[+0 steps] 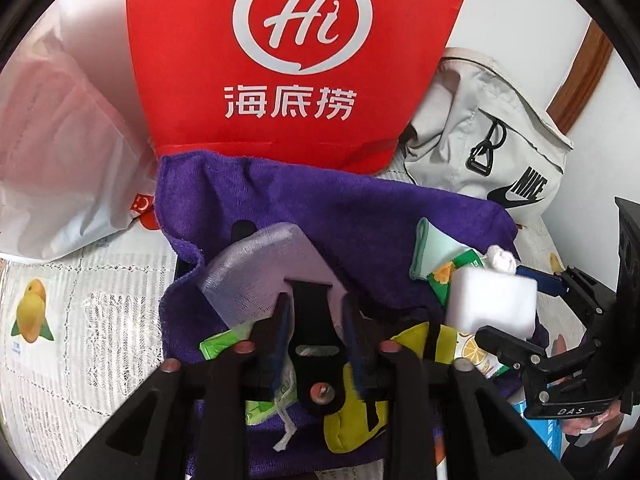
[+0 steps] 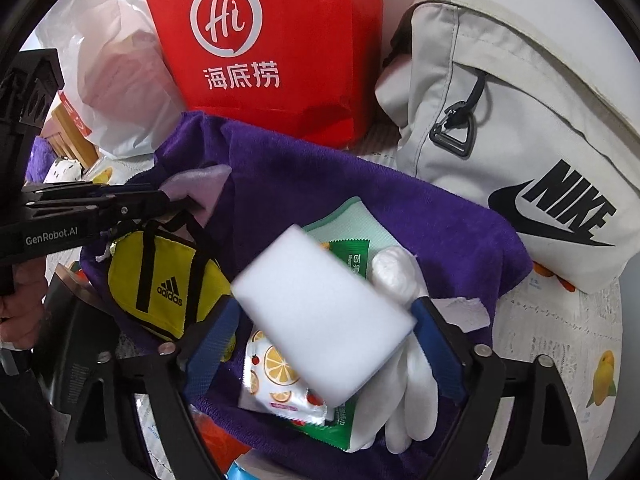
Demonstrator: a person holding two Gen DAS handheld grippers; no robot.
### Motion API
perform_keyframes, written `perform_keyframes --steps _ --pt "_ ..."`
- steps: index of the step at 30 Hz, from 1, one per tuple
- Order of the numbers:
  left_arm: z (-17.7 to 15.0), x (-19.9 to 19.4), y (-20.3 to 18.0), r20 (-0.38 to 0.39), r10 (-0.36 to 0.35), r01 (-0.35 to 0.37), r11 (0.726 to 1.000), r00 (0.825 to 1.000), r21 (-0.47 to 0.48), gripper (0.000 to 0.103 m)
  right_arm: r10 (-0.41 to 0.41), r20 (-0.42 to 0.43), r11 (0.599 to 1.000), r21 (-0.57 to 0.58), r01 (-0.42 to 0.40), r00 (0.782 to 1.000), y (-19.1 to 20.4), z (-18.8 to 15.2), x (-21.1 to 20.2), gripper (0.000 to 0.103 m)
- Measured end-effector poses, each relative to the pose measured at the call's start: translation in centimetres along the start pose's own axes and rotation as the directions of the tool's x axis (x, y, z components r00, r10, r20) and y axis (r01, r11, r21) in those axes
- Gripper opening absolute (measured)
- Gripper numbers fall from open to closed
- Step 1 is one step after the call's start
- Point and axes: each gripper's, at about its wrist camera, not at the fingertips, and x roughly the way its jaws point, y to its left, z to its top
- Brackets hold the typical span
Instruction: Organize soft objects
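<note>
A purple towel (image 1: 320,208) lies spread on the table with small soft things on it. My left gripper (image 1: 316,312) is shut on a lilac sponge cloth (image 1: 260,268) and holds it above the towel; it also shows in the right wrist view (image 2: 208,184). My right gripper (image 2: 324,312) is shut on a white foam sponge (image 2: 324,320), which also shows in the left wrist view (image 1: 492,304). Under it lie a yellow Adidas pouch (image 2: 160,284), wet-wipe packets (image 2: 276,380), a mint cloth (image 2: 352,220) and white gloves (image 2: 408,392).
A red Haidilao bag (image 1: 296,60) stands behind the towel. A grey Nike bag (image 2: 520,128) lies at the right, a white plastic bag (image 1: 60,152) at the left. The tablecloth (image 1: 80,312) has a fruit print.
</note>
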Motion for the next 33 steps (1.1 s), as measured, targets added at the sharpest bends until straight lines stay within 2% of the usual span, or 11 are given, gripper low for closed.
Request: perform_keyframes --steps 3,10,13,19,24,33 --pt "0.0 -0.4 -0.1 0.017 0.007 -0.008 1.0 1.0 0.011 0.052 0.003 -0.008 1.0 0.008 -0.003 1.0 0.0 0.1 0.1 0.094" --pt "-0.3 -2.3 0.0 0.034 0.033 -0.034 0.999 0.999 0.017 0.057 0.004 -0.009 0.999 0.033 -0.004 1.0 -0.1 -0.3 -0.9 0.094" --pt "-0.8 -3.6 -0.2 0.055 0.08 -0.081 0.996 0.995 0.025 0.06 -0.006 0.005 0.999 0.051 0.005 1.0 -0.2 -0.5 -2.0 0.094" --pt "-2.8 -7.1 0.0 0.071 0.096 -0.097 0.995 0.993 0.003 0.067 -0.015 0.028 0.996 0.088 0.012 0.999 0.4 -1.8 -5.3 0.094" --pt "-5.4 -10.2 -0.8 0.067 0.126 -0.125 0.992 0.99 -0.006 0.071 -0.031 0.085 0.994 0.109 0.021 0.996 1.8 -4.0 -9.3 0.094" --pt "-11.1 -16.6 -3.5 0.101 0.138 -0.137 0.99 0.985 -0.014 0.081 -0.09 0.129 0.987 0.144 0.071 0.988 4.9 -8.9 -15.8 0.094"
